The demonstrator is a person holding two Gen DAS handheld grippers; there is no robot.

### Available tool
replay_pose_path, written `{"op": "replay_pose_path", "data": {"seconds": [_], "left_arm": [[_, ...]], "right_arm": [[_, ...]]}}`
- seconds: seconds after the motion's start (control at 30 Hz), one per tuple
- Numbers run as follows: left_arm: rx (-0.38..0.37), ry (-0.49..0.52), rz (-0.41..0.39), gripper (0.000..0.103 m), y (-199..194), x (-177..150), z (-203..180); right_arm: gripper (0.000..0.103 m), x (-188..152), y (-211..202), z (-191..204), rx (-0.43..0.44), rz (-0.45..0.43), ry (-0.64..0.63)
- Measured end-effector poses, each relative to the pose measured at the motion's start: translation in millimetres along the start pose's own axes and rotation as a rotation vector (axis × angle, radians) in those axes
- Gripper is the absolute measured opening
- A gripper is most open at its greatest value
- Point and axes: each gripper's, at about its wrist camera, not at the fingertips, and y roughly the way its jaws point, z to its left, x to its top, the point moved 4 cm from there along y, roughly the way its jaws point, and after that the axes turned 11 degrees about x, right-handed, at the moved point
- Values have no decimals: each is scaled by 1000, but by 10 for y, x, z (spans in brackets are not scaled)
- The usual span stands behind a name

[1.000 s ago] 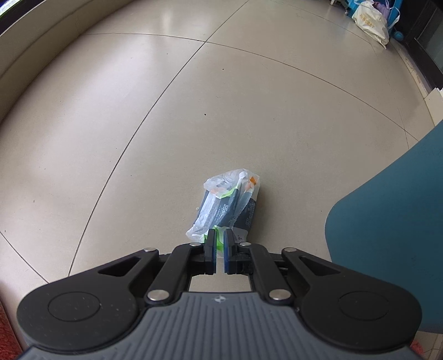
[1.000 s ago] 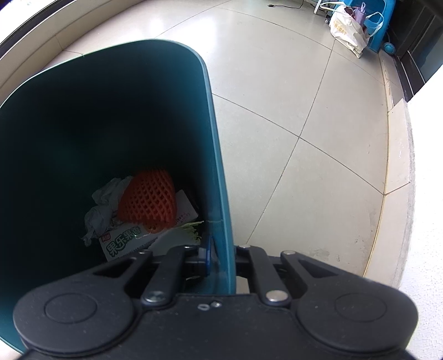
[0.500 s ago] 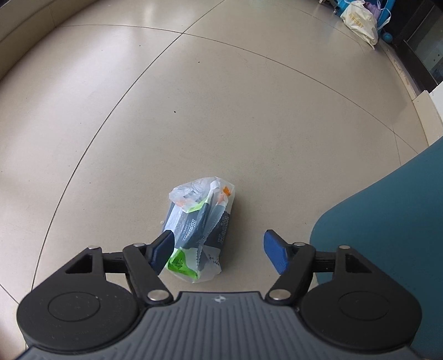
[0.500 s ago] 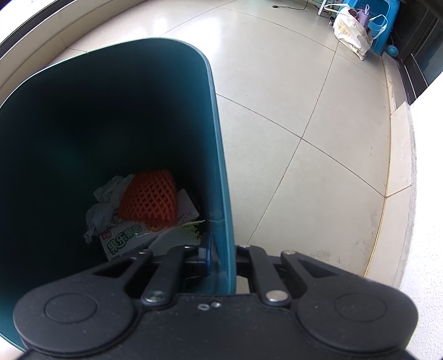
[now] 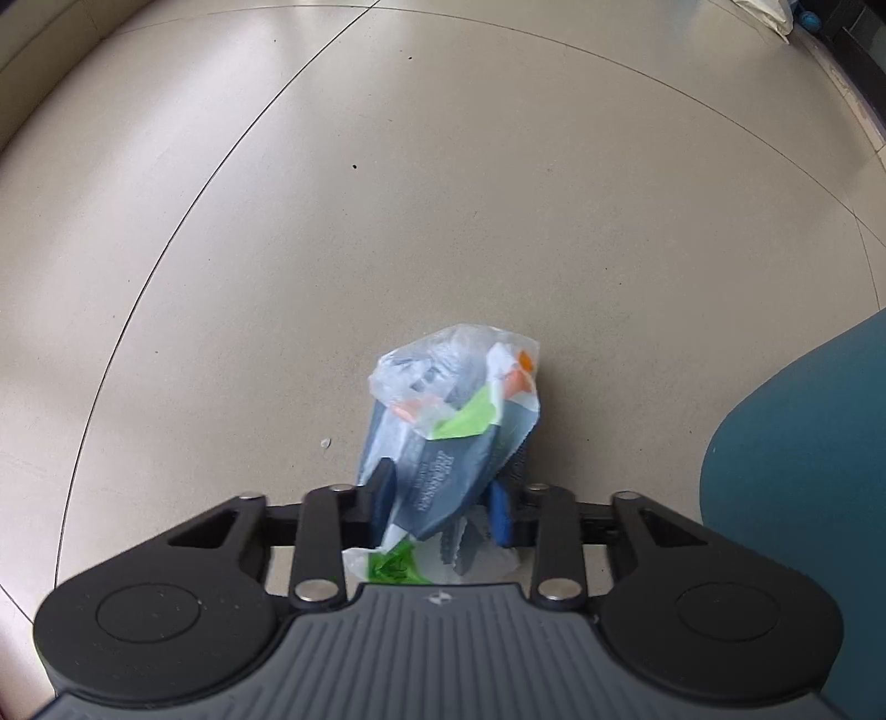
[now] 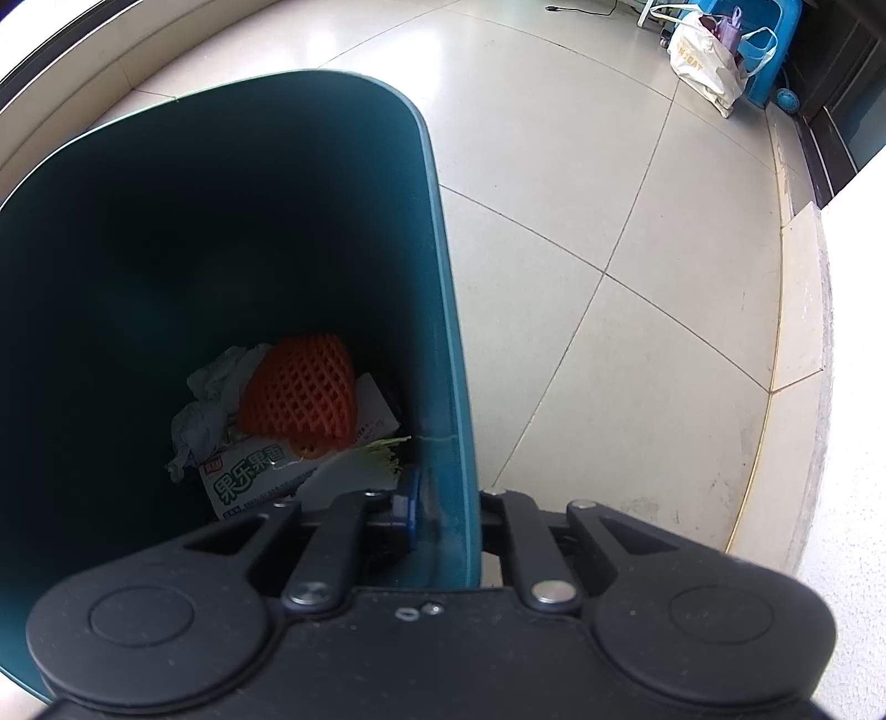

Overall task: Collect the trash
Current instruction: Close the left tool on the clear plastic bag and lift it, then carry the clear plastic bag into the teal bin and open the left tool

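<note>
Beige tiled floor point(image 5: 498, 221) with thin dark grout lines, glossy, fills both views; raised pale ledge point(image 6: 797, 343) runs along its right edge in the right wrist view.

Bin point(image 6: 221, 249): teal, tall, dark inside, takes up the left half of the right wrist view. Its outer wall also shows at the right edge of the left wrist view point(image 5: 803, 432), near the bag, not touching it.

Right gripper point(image 6: 443, 515): fingers clamped on the bin's right wall at the rim, blue pad point(image 6: 412, 515) inside the bin, other finger outside. Narrow gap, only the wall between.

Bin contents, at the bottom: orange foam fruit net point(image 6: 299, 399) on top, white carton point(image 6: 249, 476) with green print under it, crumpled tissue point(image 6: 205, 404) to the left.

Bag point(image 5: 454, 421): clear plastic, crumpled, on the floor just ahead of the left gripper point(image 5: 440, 498). Holds dark grey packets with white print, plus green and orange scraps. Near end reaches back under the gripper body.

Left gripper: fingers closed partway onto the bag's near end, one pad on each side, both touching plastic. Bag looks squeezed between them. Can't tell if it's off the floor.

Far corner, right wrist view: white tote point(image 6: 703, 61) leaning against a blue stool point(image 6: 769, 39). Well apart from the bin.
</note>
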Motion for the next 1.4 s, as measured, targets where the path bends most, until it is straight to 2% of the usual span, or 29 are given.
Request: {"op": "replay_pose_path", "data": {"seconds": [0.07, 0.23, 0.43, 0.6, 0.73, 0.97, 1.27, 1.4], "left_arm": [[5, 1, -12, 18, -22, -10, 14], [10, -12, -45, 6, -143, -38, 59], [-6, -68, -43, 5, -301, -140, 212], [22, -72, -48, 4, -595, -216, 314], [49, -56, -83, 5, -1012, -242, 333], [40, -56, -165, 5, -1921, -305, 307], [-11, -33, -322, 5, -3167, -334, 127], [-37, 7, -375, 5, -3540, -270, -59]], "right_arm": [[11, -3, -2, -1, 0, -1, -1], [11, -2, -7, 1, -1, -4, -1], [10, -13, -19, -2, -2, -9, 0], [10, -23, -27, -4, 0, -15, 1], [10, -32, -40, -22, 6, -22, 10], [10, -41, -76, -70, 20, -34, 26], [10, -62, -109, -135, 32, -49, 53], [10, -59, -133, -159, 37, -53, 61]]}}
